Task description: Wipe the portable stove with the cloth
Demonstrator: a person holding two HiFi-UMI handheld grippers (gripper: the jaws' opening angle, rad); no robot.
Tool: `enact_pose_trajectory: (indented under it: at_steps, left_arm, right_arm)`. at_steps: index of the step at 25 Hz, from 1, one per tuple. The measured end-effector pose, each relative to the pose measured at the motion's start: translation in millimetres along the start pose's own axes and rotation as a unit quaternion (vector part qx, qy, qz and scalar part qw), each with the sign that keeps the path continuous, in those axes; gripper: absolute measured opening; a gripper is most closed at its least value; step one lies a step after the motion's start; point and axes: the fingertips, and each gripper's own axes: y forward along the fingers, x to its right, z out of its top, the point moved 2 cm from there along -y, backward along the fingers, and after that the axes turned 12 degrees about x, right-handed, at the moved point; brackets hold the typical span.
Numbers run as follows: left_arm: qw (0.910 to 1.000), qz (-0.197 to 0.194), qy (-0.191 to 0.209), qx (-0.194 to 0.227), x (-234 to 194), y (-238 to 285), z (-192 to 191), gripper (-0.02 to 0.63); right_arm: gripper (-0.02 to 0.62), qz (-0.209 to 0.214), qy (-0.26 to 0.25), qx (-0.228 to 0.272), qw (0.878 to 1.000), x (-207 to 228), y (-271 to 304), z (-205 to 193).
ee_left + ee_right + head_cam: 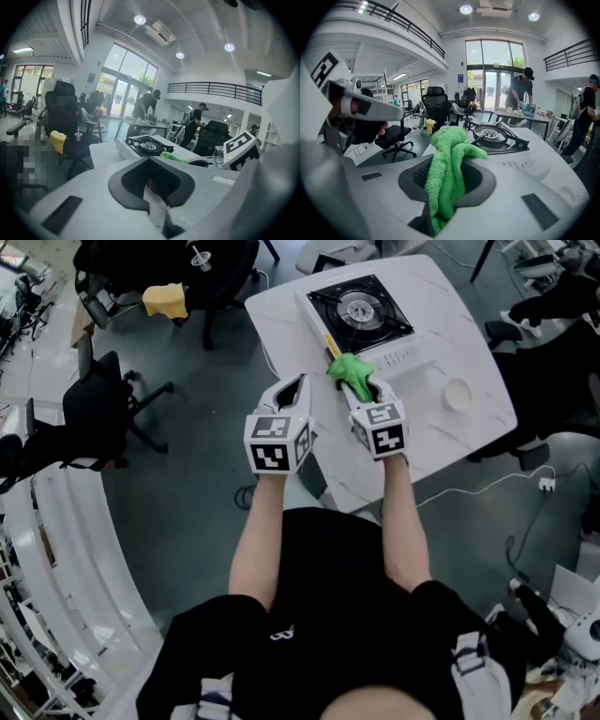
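1. White table (473,348): fills the far right of the head view, marbled top. Grey floor all round it.
2. Black office chair (98,413): on the floor, well left of the table. A second dark chair at far left carries a yellow cloth (165,300) on its seat.
3. Portable stove (359,307): on the far half of the table. White body, black top, round burner in the middle, control panel on its near right side.
4. Left gripper (296,388): over the near left edge of the table, left of the stove and apart from it. In the left gripper view (153,180) the jaws are clenched together, with nothing held between them.
5. Right gripper (364,388): just right of the left one, over the table, pointing at the stove's near left corner. In the right gripper view (447,173) the jaws are clamped on the green cloth.
6. Green cloth (350,369): bunched, pinched in the right gripper's jaws. Its free end sticks out past the tips, just beside the stove's near left corner. Cannot tell whether it touches the stove. The right gripper view (449,159) shows it folded over, with the burner behind it.
7. Small round white dish (458,395): on the near right of the table, apart from the stove.
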Motion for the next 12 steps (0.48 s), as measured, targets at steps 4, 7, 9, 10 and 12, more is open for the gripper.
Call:
enact_pose_trajectory:
  at_steps: [4, 7, 9, 10, 12]
  left_arm:
    - [0.9994, -0.03, -0.004, -0.016, -10.5, 32.0, -7.5, -0.003]
    - [0.9982, -0.052, -0.009, -0.03, -24.1, 59.2, -8.4, -0.003]
    - [0.9969, -0.069, -0.009, -0.036, -35.9, 79.2, -4.6, -0.003]
    - [0.9962, -0.077, -0.01, -0.04, -42.6, 88.4, -3.6, -0.003]
    - [0.9949, -0.087, -0.015, -0.048, -57.8, 106.2, -2.7, -0.003]
  right_arm:
    - [0.072, -0.032, 0.002, 0.025, 0.999, 18.8, 3.3, 23.9]
    - [0.072, -0.052, 0.008, 0.027, 0.998, 29.5, 18.2, 34.1]
    - [0.072, -0.063, 0.013, 0.019, 0.998, 31.6, 33.7, 40.2]
    - [0.072, -0.068, 0.015, 0.012, 0.998, 30.1, 42.0, 42.0]
    - [0.072, -0.076, 0.017, 0.001, 0.997, 26.9, 59.4, 45.2]
